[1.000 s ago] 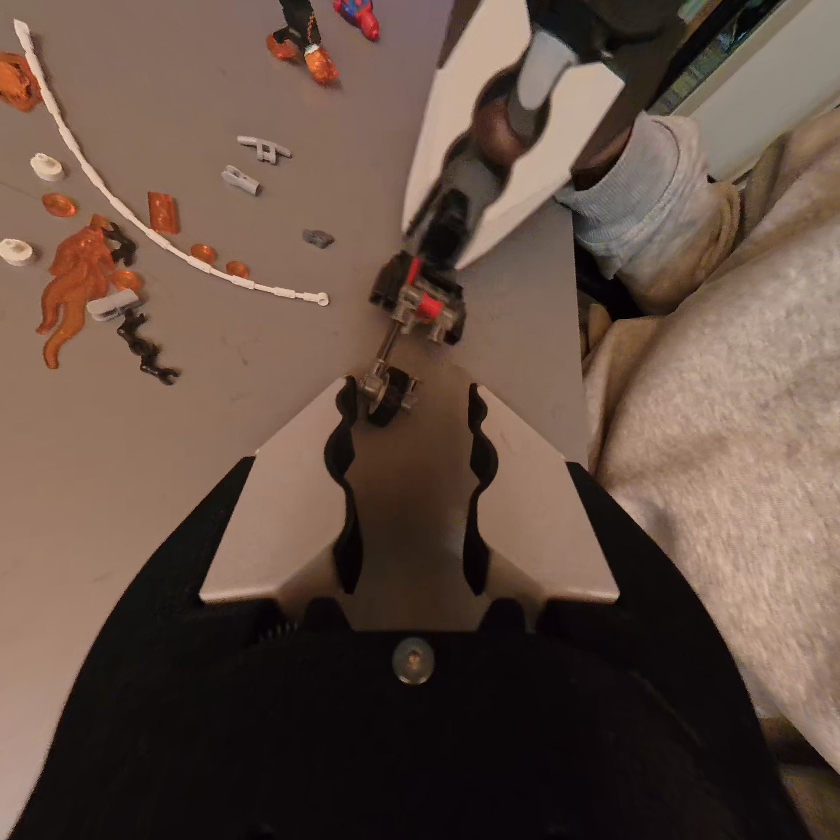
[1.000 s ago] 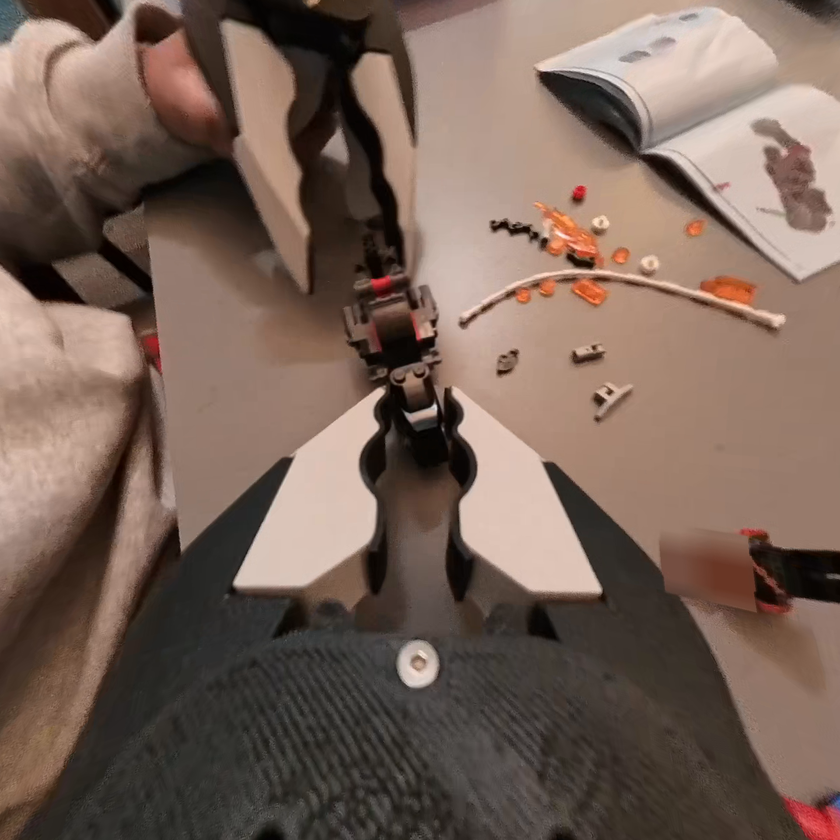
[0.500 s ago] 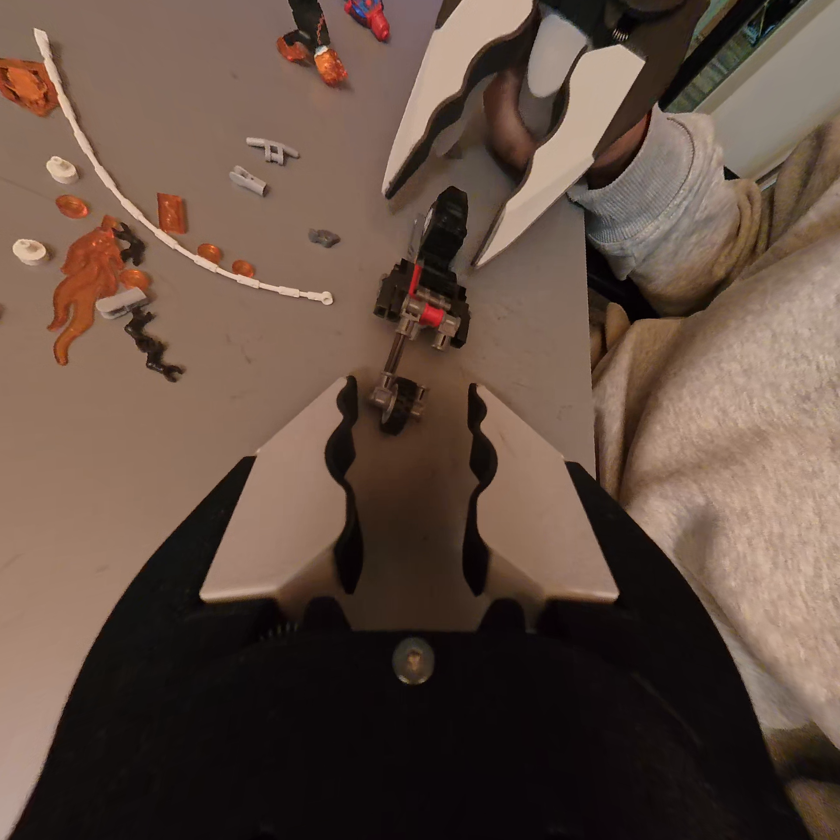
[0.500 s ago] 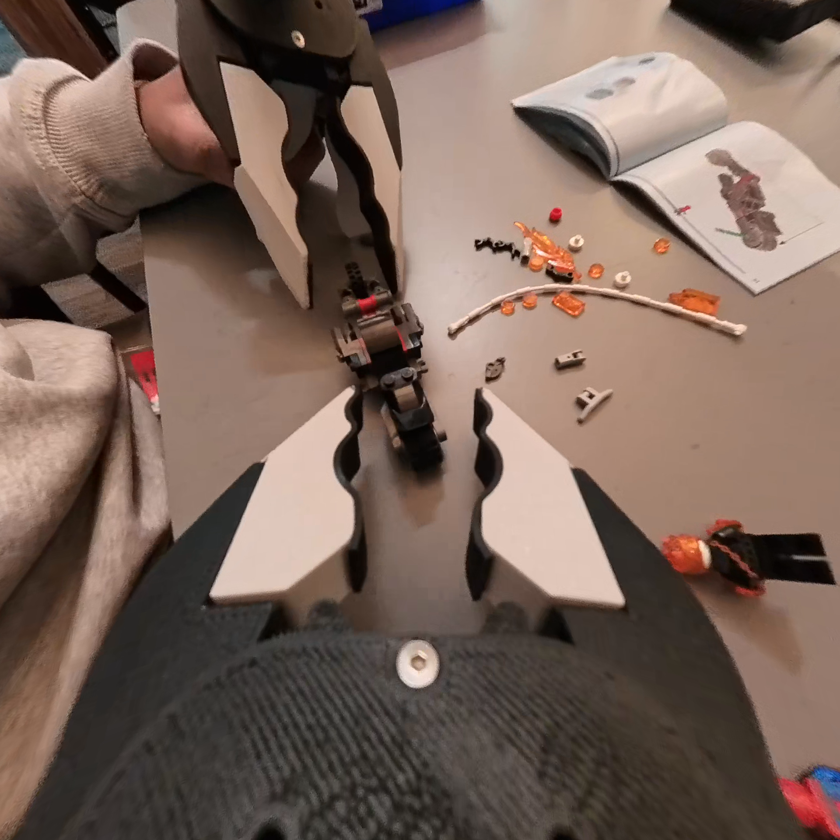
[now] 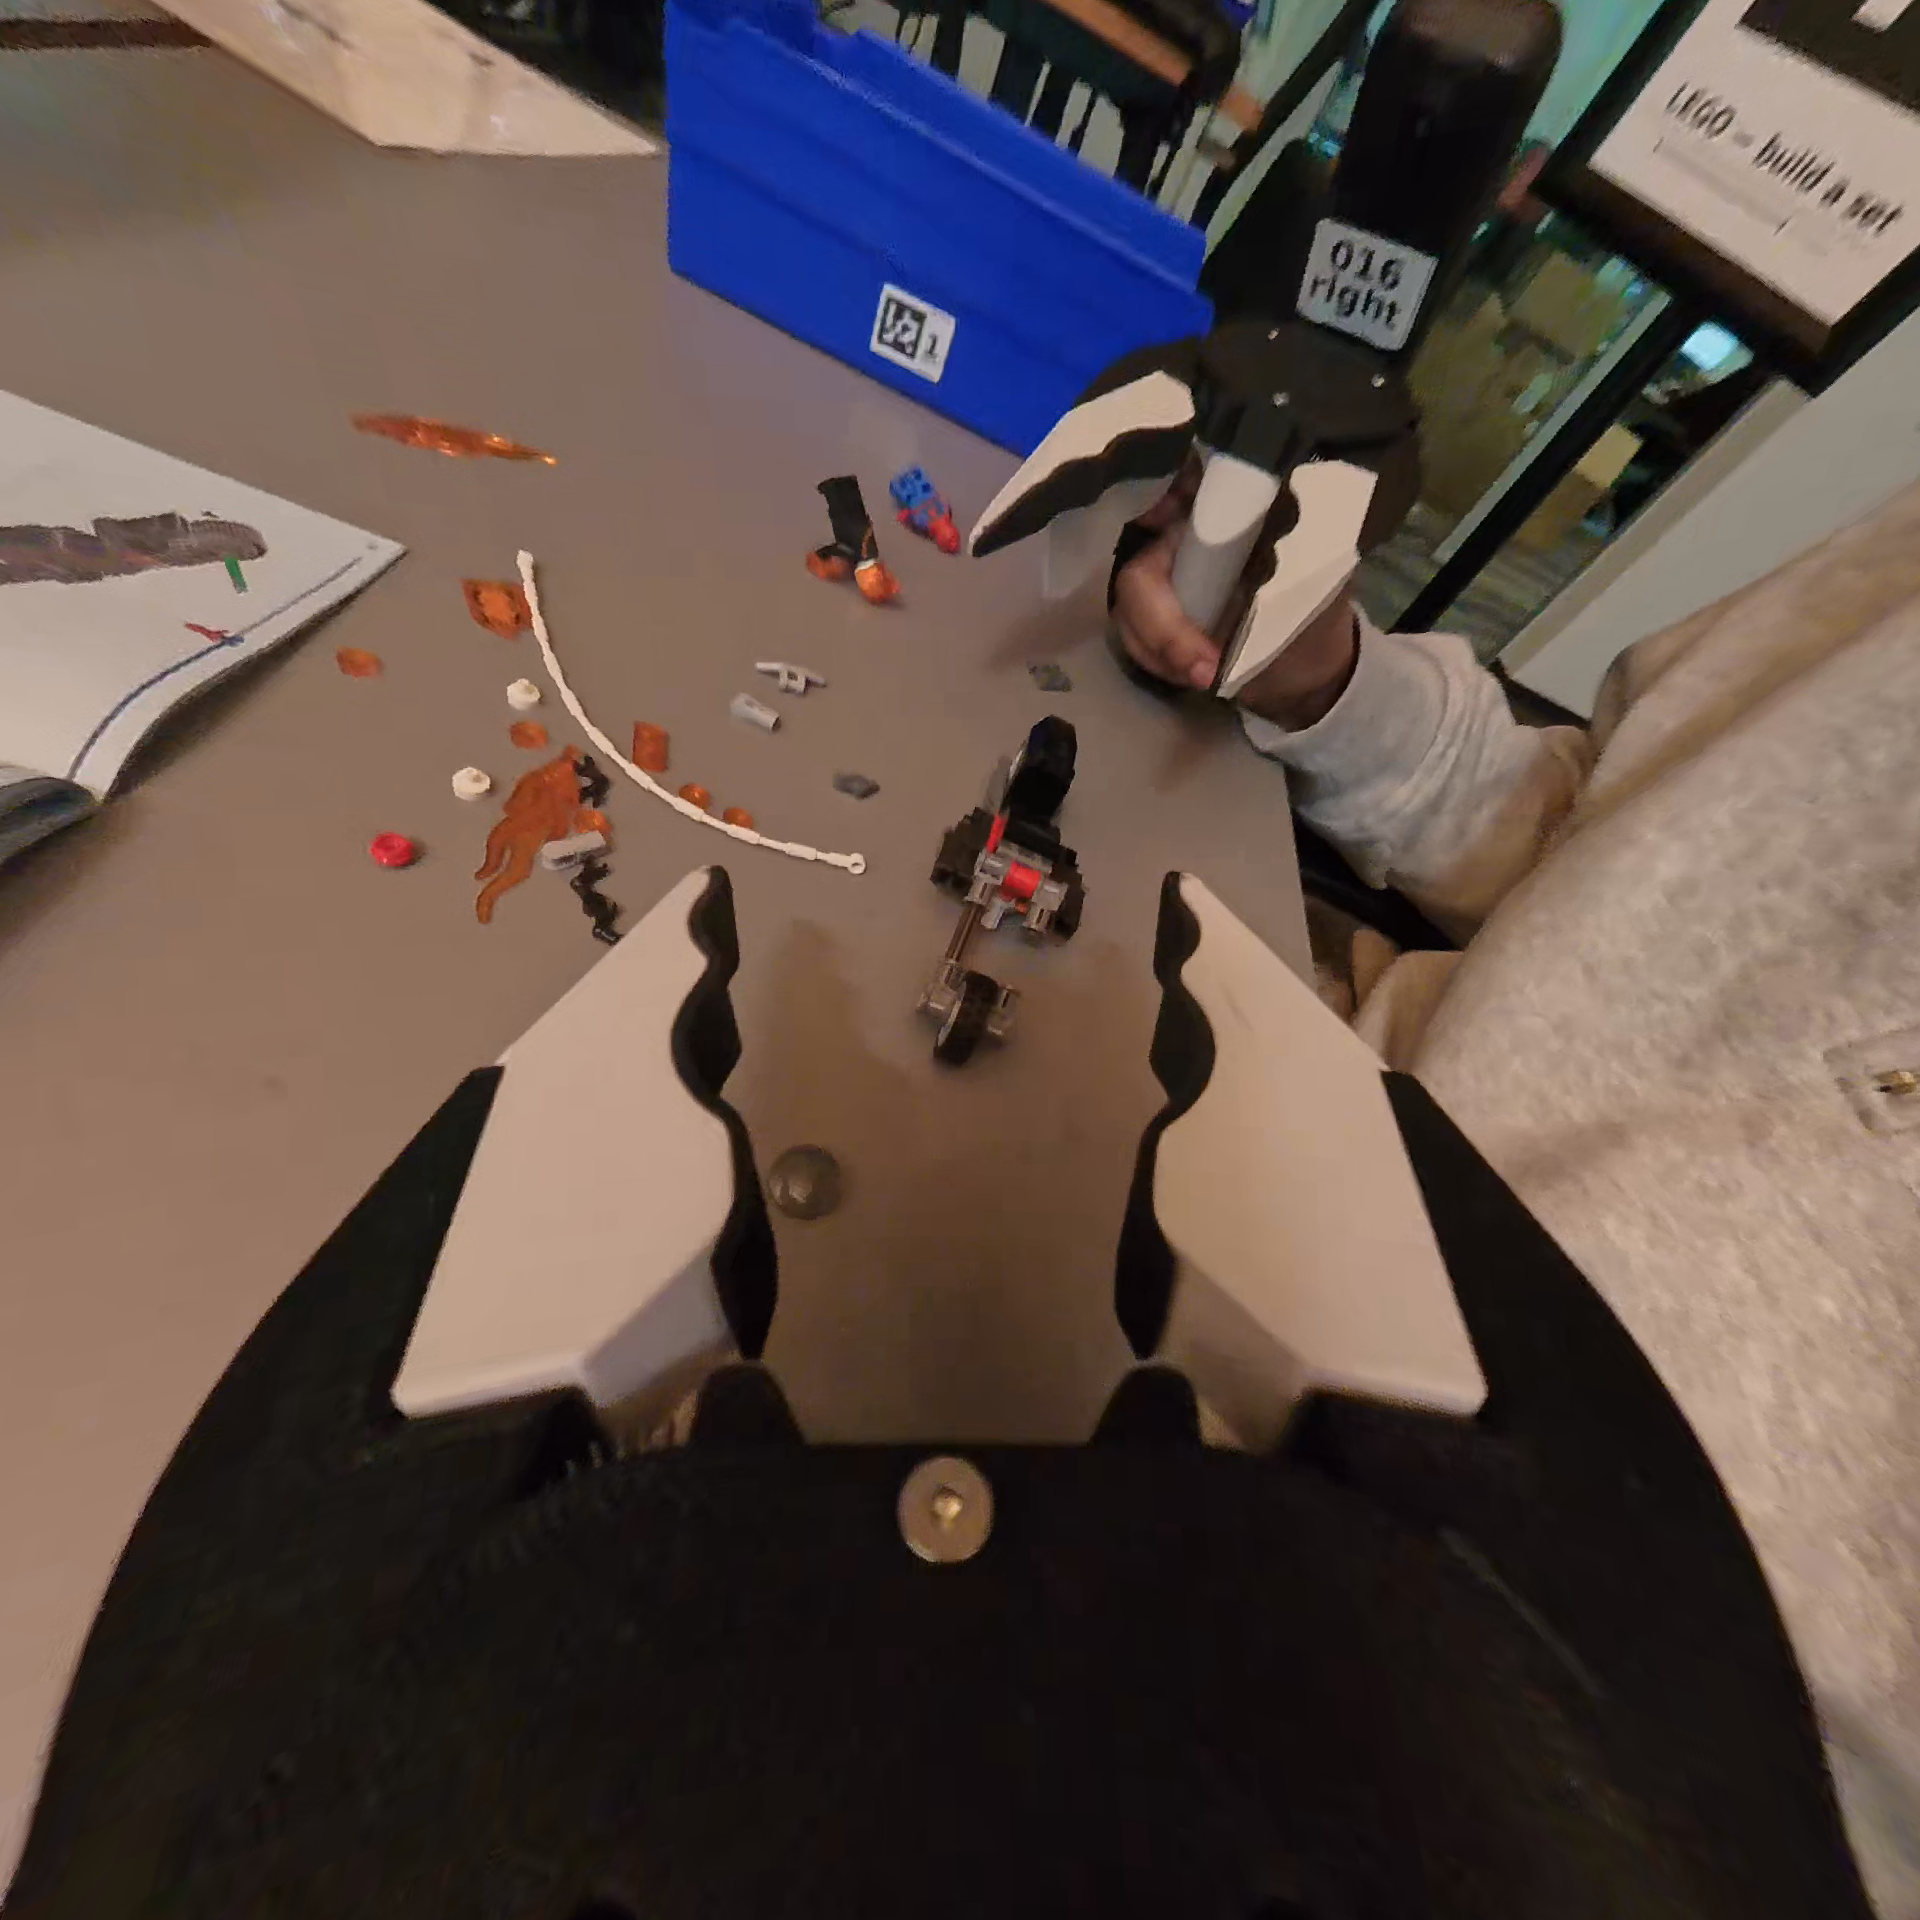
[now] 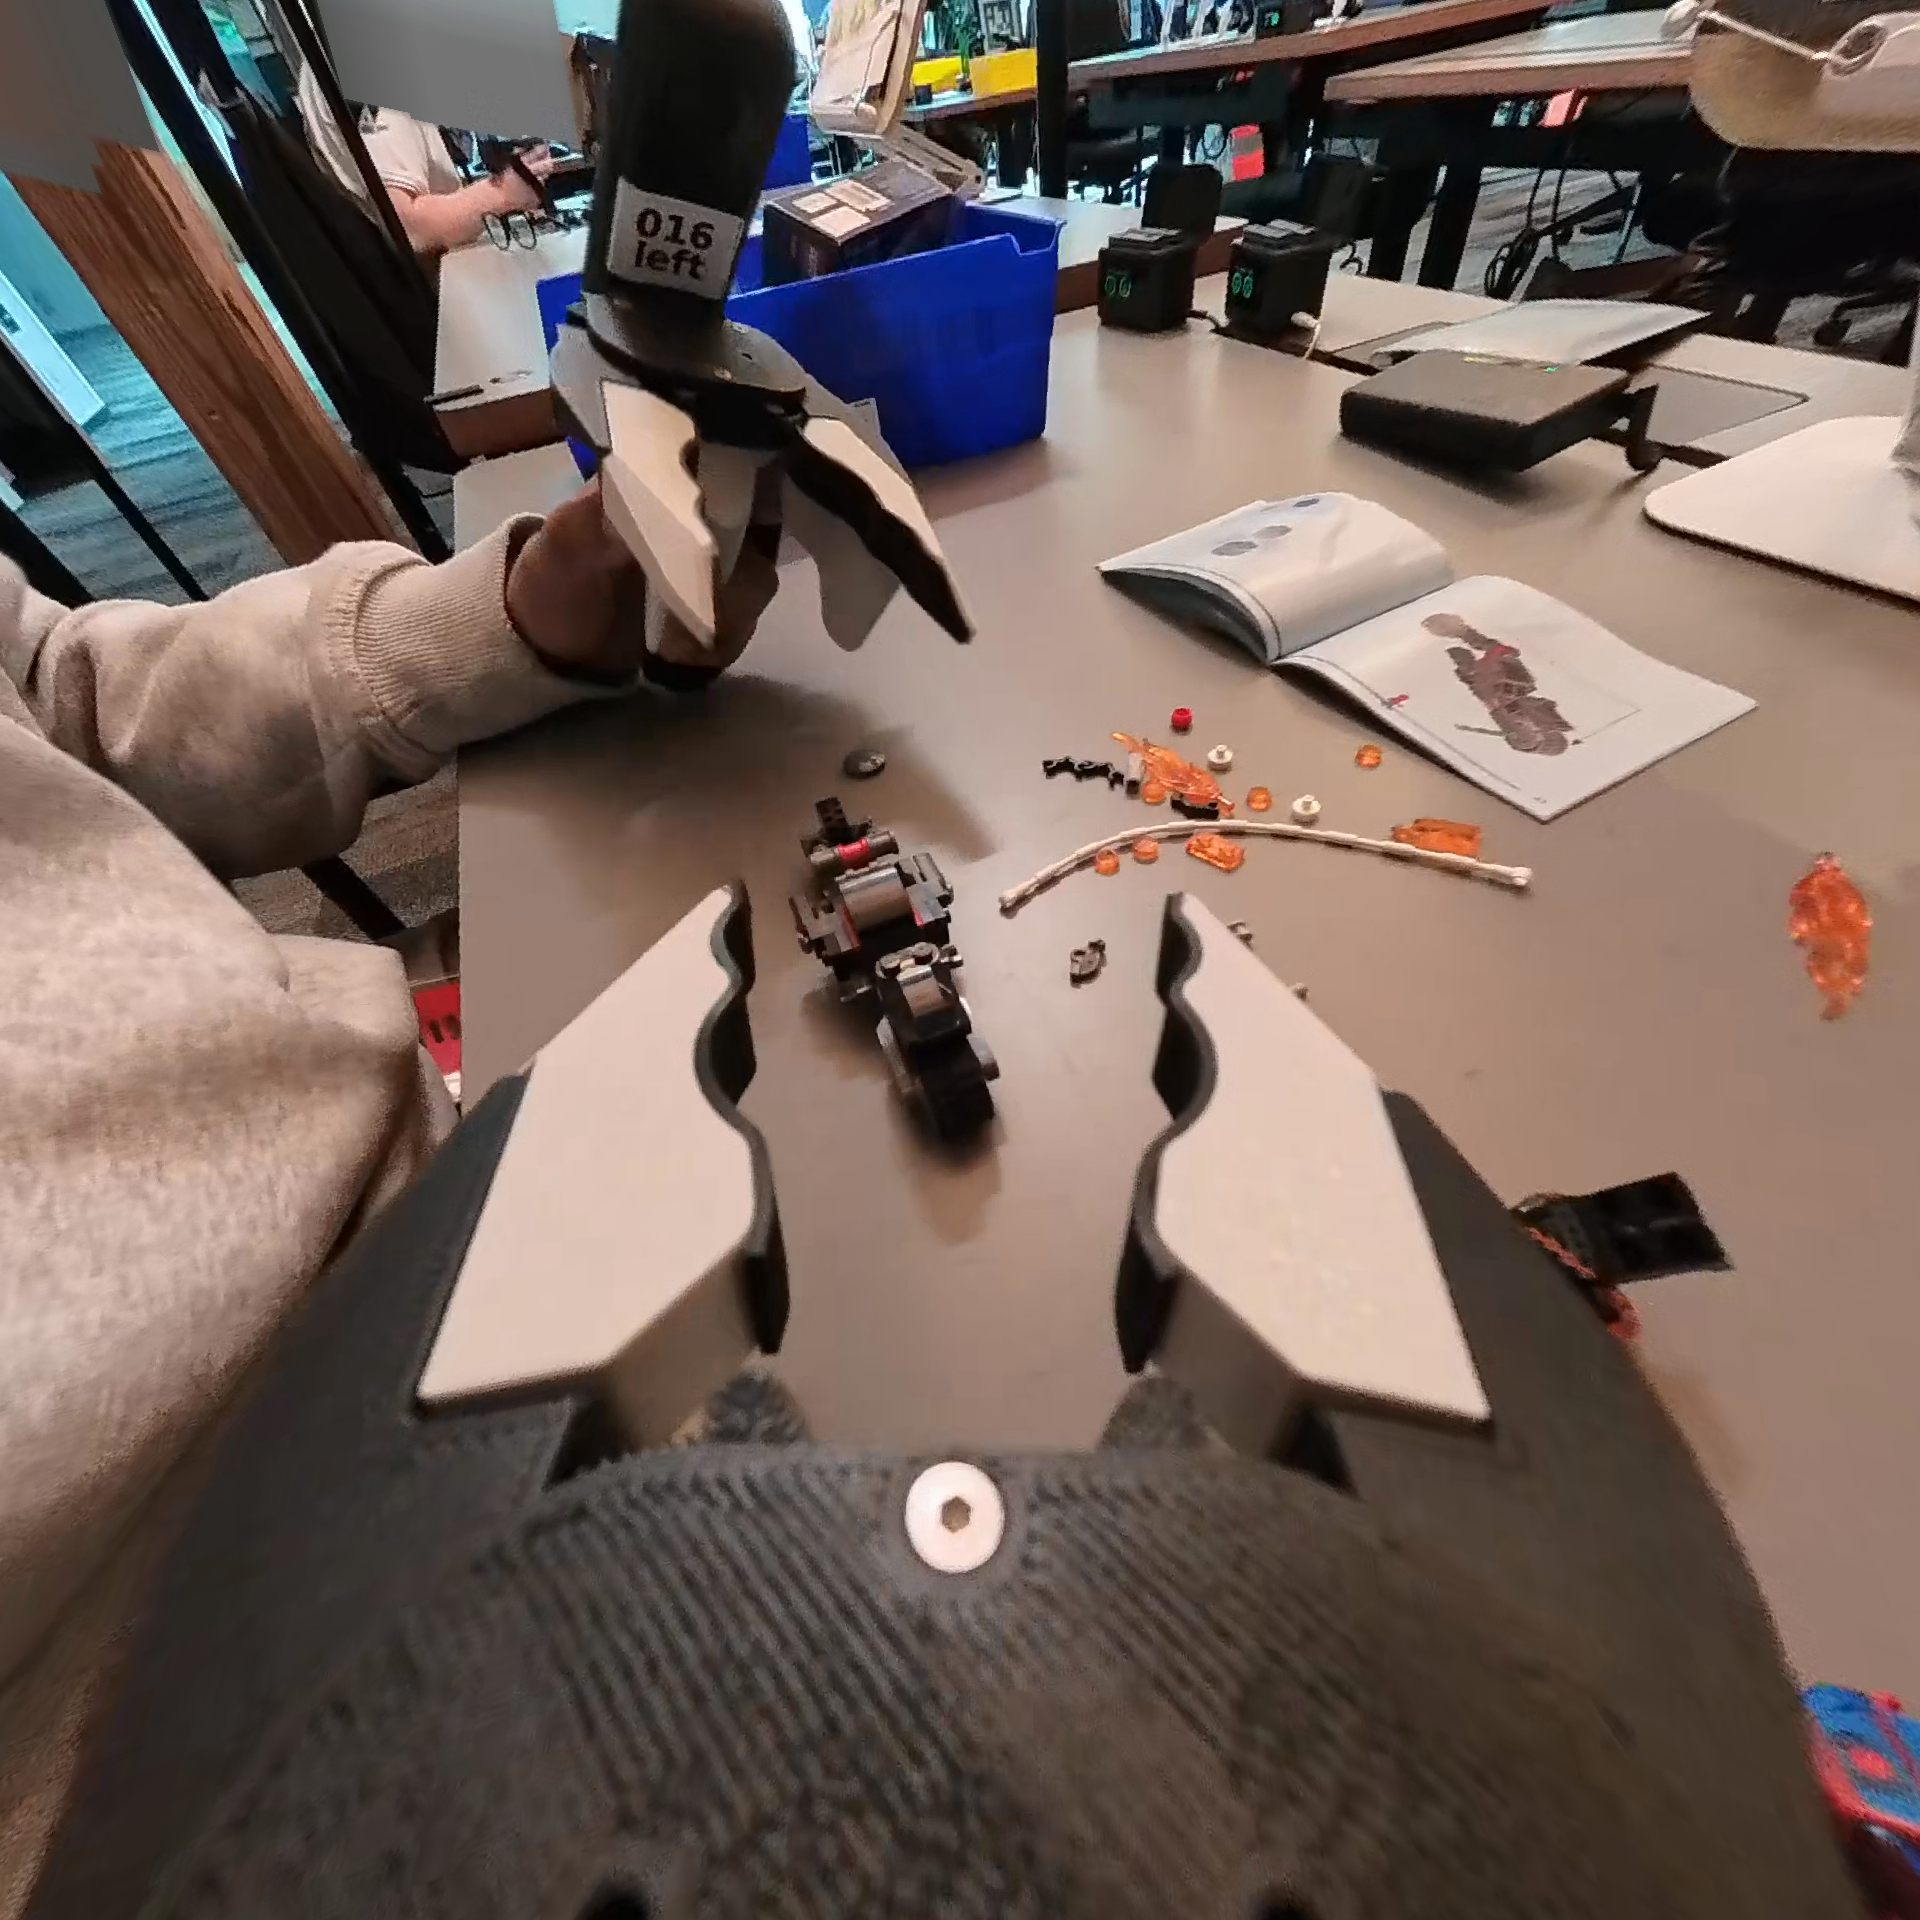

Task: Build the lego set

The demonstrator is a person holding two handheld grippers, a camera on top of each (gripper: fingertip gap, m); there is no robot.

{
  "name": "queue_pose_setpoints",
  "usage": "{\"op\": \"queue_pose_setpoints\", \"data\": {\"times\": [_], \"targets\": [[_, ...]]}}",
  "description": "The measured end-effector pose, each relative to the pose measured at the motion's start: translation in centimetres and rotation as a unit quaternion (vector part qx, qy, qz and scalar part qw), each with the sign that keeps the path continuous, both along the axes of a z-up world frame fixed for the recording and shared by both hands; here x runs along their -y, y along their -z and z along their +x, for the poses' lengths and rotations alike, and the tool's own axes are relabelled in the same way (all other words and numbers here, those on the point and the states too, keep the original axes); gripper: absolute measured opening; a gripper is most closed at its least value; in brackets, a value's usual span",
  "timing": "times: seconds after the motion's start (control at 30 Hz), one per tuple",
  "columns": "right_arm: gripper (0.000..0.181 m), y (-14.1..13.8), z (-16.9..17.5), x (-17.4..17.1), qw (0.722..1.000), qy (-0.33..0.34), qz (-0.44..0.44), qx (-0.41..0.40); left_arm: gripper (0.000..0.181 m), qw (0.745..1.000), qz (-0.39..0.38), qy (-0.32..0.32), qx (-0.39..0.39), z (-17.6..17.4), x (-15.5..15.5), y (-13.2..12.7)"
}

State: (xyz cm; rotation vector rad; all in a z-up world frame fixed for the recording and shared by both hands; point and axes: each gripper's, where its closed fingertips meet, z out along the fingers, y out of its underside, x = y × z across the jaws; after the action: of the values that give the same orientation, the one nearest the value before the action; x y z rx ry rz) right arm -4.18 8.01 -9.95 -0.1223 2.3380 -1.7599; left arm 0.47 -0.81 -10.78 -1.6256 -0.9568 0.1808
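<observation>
the lego motorcycle [image 5: 1003, 883] lies on the grey table [image 5: 260, 1039], near the edge where the person sits, w/ its small front wheel [image 5: 966, 1023] pointing to the left gripper [image 5: 945, 914]. the left gripper has its jaws spread wide and holds nothing; in the left wrist view the bike is seen between its two fingertips but not touching them. the right gripper [image 6: 951, 925] is also wide open and empty, and in the right wrist view the black rear part of the bike [image 6: 935, 1049] shows between its fingers, apart from both. each gripper is raised above the table, held in a hand w/ a light grey sleeve [image 6: 260, 665].

to the side of the bike lie loose parts: a white chain piece [image 5: 665, 769], orange flame pieces [image 5: 530, 821], a black chain bit [image 5: 597, 899], a red round stud [image 5: 393, 850], small grey parts [image 5: 756, 712]. farther off lie a minifigure w/ orange head [image 5: 857, 540] and a blue-red figure [image 5: 925, 509]. an open instruction booklet [image 6: 1434, 644] lies beyond the parts, and a blue bin [image 5: 914, 229] stands at the far side of the table
</observation>
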Motion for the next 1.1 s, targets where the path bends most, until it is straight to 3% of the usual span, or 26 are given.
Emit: {"op": "queue_pose_setpoints", "data": {"times": [0.17, 0.2, 0.3, 0.4, 0.43, 0.63, 0.7, 0.73, 0.83, 0.87, 0.9, 0.93, 1.1], "targets": [[0.077, 0.4, 0.1, 0.2, 1.0, 0.003, 0.011, -0.011, 0.07, 1.0, 0.013, 0.011, 0.008, 0.1, 0.1, 0.2], [0.072, 0.4, 0.1, 0.2, 1.0, 0.001, 0.012, -0.013, 0.062, 1.0, 0.009, 0.011, 0.008, 0.1, 0.1, 0.2], [0.031, 0.3, 0.4, 0.1, 1.0, -0.009, 0.008, -0.013, 0.051, 1.0, 0.006, 0.008, 0.011, 0.0, 0.3, 0.5], [0.015, -0.2, 0.3, -0.1, 1.0, -0.01, -0.008, -0.008, 0.014, 1.0, 0.007, 0.017, -0.011, 0.4, 0.1, -0.2], [0.014, -0.4, 0.2, -0.2, 1.0, -0.008, -0.013, -0.005, 0.002, 1.0, 0.001, 0.013, -0.022, 0.5, 0.2, -0.4], [0.02, -1.6, -0.6, -1.0, 0.998, 0.017, -0.053, 0.004, 0.0, 0.998, -0.032, -0.018, -0.055, 0.3, 0.6, -0.8], [0.034, -2.2, -1.3, -1.4, 0.996, 0.036, -0.076, 0.006, 0.004, 0.996, -0.05, -0.032, -0.061, 0.1, 0.9, -0.7], [0.048, -2.6, -1.7, -1.6, 0.995, 0.047, -0.089, 0.01, 0.016, 0.995, -0.059, -0.049, -0.068, -0.2, 1.3, -0.8], [0.113, -4.4, -3.3, -2.1, 0.983, 0.093, -0.157, 0.006, 0.082, 0.978, -0.085, -0.144, -0.126, -1.5, 3.5, -2.2], [0.122, -5.2, -3.6, -2.4, 0.977, 0.106, -0.187, -0.003, 0.103, 0.969, -0.089, -0.176, -0.15, -1.8, 4.3, -2.9], [0.123, -5.9, -3.8, -2.8, 0.97, 0.118, -0.212, -0.013, 0.118, 0.96, -0.088, -0.203, -0.17, -1.9, 5.0, -3.4], [0.122, -6.3, -3.8, -3.1, 0.966, 0.125, -0.224, -0.025, 0.121, 0.954, -0.086, -0.219, -0.188, -1.7, 5.4, -3.8], [0.088, -5.6, -3.6, -3.5, 0.965, 0.152, -0.199, -0.081, 0.096, 0.95, -0.086, -0.206, -0.22, -0.6, 4.9, -4.8]]}}
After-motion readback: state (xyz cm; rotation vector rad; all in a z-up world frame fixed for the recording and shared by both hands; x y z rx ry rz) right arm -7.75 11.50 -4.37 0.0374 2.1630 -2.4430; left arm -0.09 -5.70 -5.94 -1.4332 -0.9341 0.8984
